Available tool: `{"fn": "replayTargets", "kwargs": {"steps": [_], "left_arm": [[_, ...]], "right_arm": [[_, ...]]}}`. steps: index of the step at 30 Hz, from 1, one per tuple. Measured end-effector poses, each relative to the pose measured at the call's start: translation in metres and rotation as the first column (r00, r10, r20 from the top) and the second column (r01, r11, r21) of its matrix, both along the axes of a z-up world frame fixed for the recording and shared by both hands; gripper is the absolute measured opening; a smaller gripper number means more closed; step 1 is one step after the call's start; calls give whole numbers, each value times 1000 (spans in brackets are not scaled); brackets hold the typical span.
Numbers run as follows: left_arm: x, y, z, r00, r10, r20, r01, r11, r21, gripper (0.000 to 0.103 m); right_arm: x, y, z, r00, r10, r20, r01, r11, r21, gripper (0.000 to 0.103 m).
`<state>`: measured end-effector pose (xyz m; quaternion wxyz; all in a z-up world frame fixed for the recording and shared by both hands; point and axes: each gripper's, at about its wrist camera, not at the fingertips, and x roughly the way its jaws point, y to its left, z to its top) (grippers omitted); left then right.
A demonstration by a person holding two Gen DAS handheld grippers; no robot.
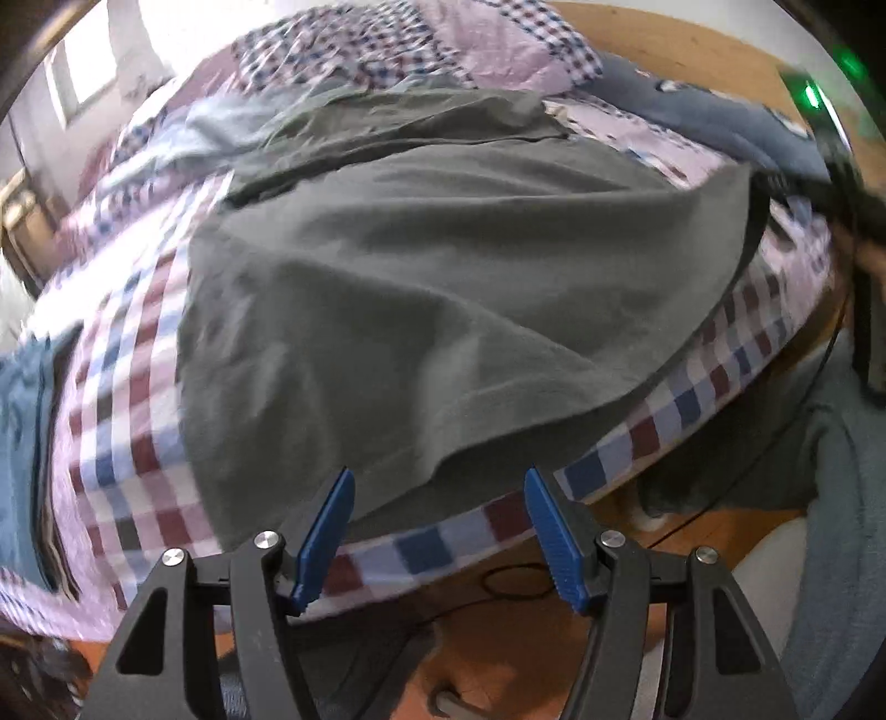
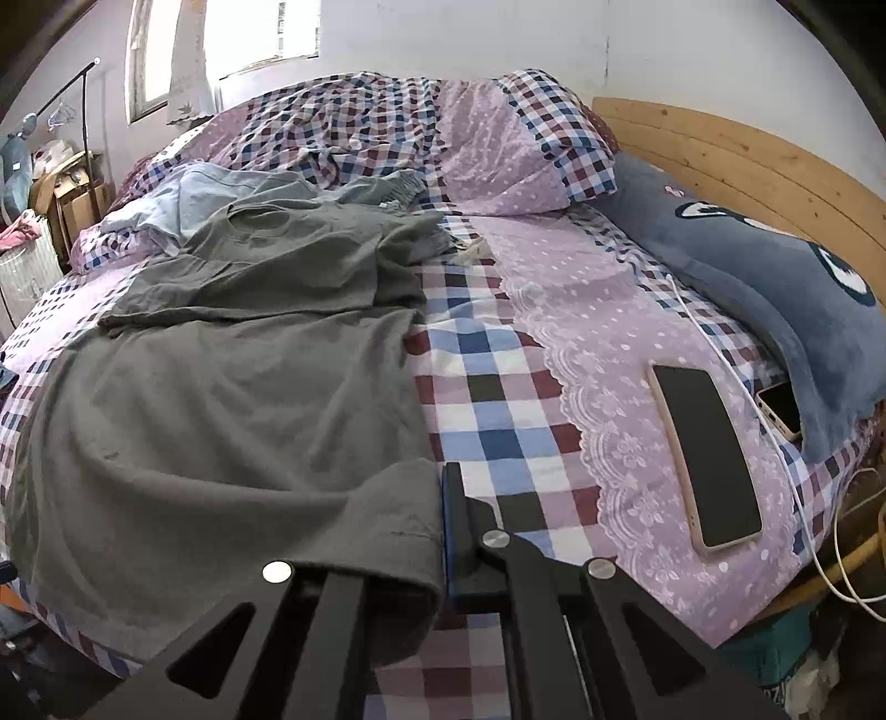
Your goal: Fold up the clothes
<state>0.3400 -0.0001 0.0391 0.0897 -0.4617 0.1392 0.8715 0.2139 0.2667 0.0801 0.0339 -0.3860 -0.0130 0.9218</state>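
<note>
Grey cotton fills most of the left wrist view: a grey T-shirt (image 1: 421,288) is spread over a checked bedsheet (image 1: 127,443), its hem lying toward six o'clock near the bed's edge. The left gripper (image 1: 437,531) is seen at six o'clock with its blue pads (image 1: 326,531) set wide apart; nothing is held between them, and the hem lies just beyond the tips. A lifted corner of the shirt is seen at two o'clock, drawn up toward a dark blurred shape at the frame's edge — what that shape is cannot be told. A checked quilt (image 1: 387,50) is heaped at twelve o'clock, and pale blue cloth (image 1: 216,127) is bunched at ten o'clock.

In the right wrist view the T-shirt (image 2: 221,387) is laid from six o'clock toward eleven o'clock, its collar at the far end. The right gripper (image 2: 443,531) is found at six o'clock, closed on a folded corner of the shirt — the cloth is pinched against the one blue pad that shows and drapes over the left finger. A phone (image 2: 706,459) is lain face up on the lilac lace-edged strip of the sheet at four o'clock, well apart from the shirt, with a white cable (image 2: 775,443) run beside it. A blue-grey pillow (image 2: 775,288) is propped at two o'clock against a wooden headboard (image 2: 736,149).
</note>
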Motion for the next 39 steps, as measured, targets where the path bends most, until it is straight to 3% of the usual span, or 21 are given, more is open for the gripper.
{"fn": "replayTargets", "kwargs": {"steps": [4, 10, 16, 21, 24, 26, 28, 31, 34, 39], "left_arm": [[-6, 20, -15, 995, 4, -99, -22, 983, -183, 68], [-18, 14, -37, 990, 62, -130, -106, 923, -369, 68], [-29, -35, -29, 960, 244, -140, -277, 905, -323, 68], [-39, -89, -27, 903, 412, -121, -429, 853, -298, 68], [-40, -113, -26, 883, 462, -79, -466, 848, -252, 68], [-33, -117, -19, 894, 441, -82, -448, 870, -204, 68], [-23, -111, -10, 919, 379, -105, -392, 903, -172, 68], [-11, -101, -9, 950, 294, -104, -309, 934, -181, 68], [-12, -103, -19, 959, 276, -59, -282, 933, -221, 68], [-23, -127, -34, 945, 326, -14, -322, 923, -209, 68]], "right_arm": [[-1, 5, 1, 1000, -18, -4, 18, 1000, -14, 1], [-1, 14, 3, 999, -49, -8, 49, 998, -35, 1], [-4, 17, 5, 998, -64, -10, 63, 997, -53, 1], [-7, 17, 7, 997, -77, -8, 77, 995, -64, 1], [-7, 21, 9, 996, -86, -10, 85, 993, -77, 1], [-8, 23, 10, 996, -89, -11, 88, 992, -87, 1], [-8, 22, 11, 996, -90, -12, 88, 992, -93, 1], [-9, 21, 13, 996, -89, -19, 87, 992, -97, 1], [-10, 19, 15, 996, -89, -25, 86, 991, -105, 1], [-12, 16, 17, 996, -83, -29, 79, 991, -112, 1]]}}
